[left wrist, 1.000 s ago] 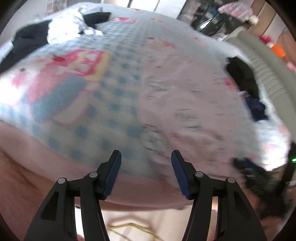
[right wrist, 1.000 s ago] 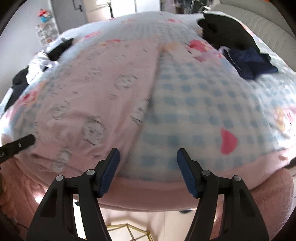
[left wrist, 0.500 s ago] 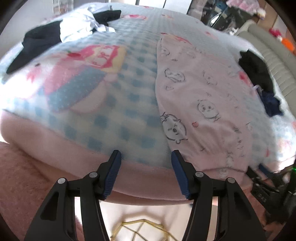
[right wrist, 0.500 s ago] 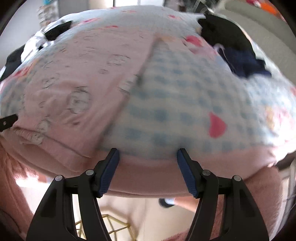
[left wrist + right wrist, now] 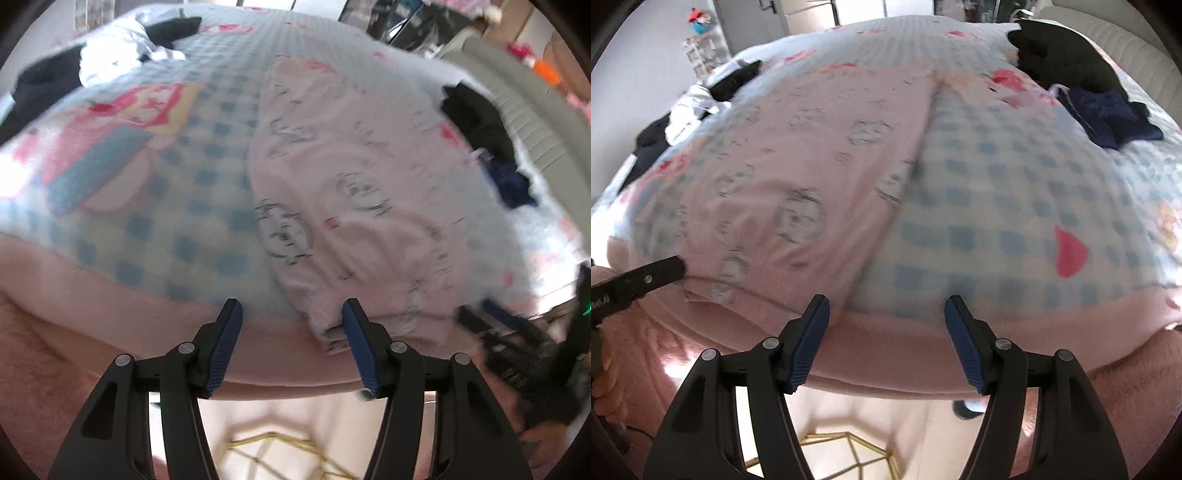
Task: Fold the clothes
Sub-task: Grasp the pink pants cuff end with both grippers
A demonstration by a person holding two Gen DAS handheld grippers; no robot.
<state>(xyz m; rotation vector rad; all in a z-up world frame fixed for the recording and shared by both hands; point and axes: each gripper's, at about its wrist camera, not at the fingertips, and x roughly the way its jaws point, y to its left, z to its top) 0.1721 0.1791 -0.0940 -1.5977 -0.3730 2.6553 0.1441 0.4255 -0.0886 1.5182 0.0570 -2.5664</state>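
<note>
A pale pink garment (image 5: 369, 192) printed with cartoon faces lies flat and lengthwise on the bed; in the right wrist view the same pink garment (image 5: 798, 177) fills the left half. My left gripper (image 5: 291, 314) is open at the bed's near edge, its right finger just beside the garment's near left corner. My right gripper (image 5: 886, 314) is open too, hovering at the bed edge by the garment's near right side, nothing between its fingers. The left gripper's black finger (image 5: 653, 275) shows at the garment's near left corner in the right wrist view.
The bed carries a blue-checked blanket (image 5: 192, 206) with a pink border (image 5: 997, 325). Black and navy clothes (image 5: 1082, 92) lie at the far right, black and white clothes (image 5: 107, 59) at the far left. A gold wire object (image 5: 846, 450) sits on the floor below.
Both grippers have come closer to the garment's near hem at the bed edge. The left gripper shifted right toward the hem corner. Both stay open.
</note>
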